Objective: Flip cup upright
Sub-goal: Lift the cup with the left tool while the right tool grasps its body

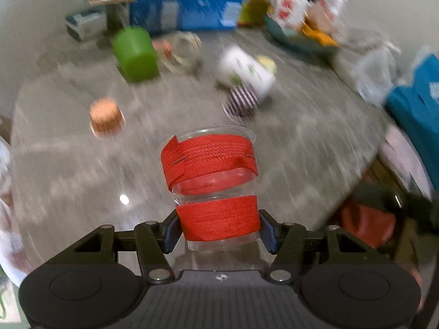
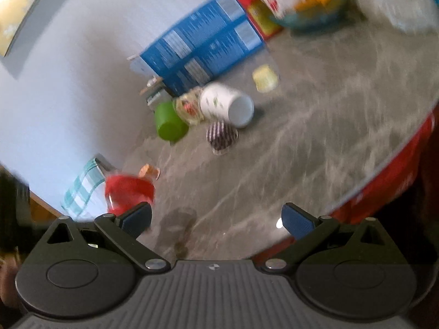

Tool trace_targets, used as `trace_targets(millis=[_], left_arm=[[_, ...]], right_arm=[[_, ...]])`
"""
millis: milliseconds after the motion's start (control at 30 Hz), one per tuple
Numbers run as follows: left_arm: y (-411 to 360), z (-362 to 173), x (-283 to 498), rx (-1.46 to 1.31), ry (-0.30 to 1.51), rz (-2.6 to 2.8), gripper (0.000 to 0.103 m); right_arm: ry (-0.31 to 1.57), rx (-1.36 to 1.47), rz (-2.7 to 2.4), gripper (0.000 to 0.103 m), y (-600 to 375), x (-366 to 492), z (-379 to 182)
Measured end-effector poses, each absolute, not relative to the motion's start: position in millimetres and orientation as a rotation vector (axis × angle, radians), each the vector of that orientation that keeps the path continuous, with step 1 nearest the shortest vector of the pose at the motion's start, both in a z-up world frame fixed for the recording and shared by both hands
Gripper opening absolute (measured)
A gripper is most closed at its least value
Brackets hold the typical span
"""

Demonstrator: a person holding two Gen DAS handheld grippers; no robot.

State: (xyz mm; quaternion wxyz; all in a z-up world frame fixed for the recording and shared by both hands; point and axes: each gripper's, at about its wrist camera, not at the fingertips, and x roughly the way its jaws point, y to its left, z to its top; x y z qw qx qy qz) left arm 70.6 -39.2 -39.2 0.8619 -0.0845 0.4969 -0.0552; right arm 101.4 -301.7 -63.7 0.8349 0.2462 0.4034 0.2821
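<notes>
A clear plastic cup wrapped in red tape [image 1: 214, 186] is held in my left gripper [image 1: 219, 230], whose blue pads press on its lower red band. The cup's rim points away from the camera and it hangs above the grey table [image 1: 315, 148]. The same red cup shows blurred at the lower left of the right wrist view [image 2: 129, 192]. My right gripper [image 2: 216, 219] is open and empty above the table [image 2: 315, 150].
On the table lie a green cup [image 1: 134, 53], an orange cup upside down [image 1: 105, 118], a striped cup [image 1: 242, 100], a white mug on its side [image 1: 247, 70], a small yellow cup [image 2: 264, 78] and a glass jar [image 1: 181, 48]. Blue boxes [image 1: 189, 2] and a bowl [image 1: 301, 41] stand at the back.
</notes>
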Motion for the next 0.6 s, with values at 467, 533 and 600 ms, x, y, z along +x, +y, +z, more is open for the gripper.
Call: trace_targets(millis=[467,533,600], left_arm=[[-51,-68,63,-0.269,1.097,-0.226,0.062],[-50,-68,63,-0.273,1.095,-0.234,0.062],[-49,-68,63,-0.272,1.094,-0.24,0.062]], right_arm=[[1.032,0.554,0.651,0.102,-246,110,-74],[1.064,0.571,0.67,0.102,-239,114,-75],[1.101,0.572,0.683,0.102,-229,118,-74]])
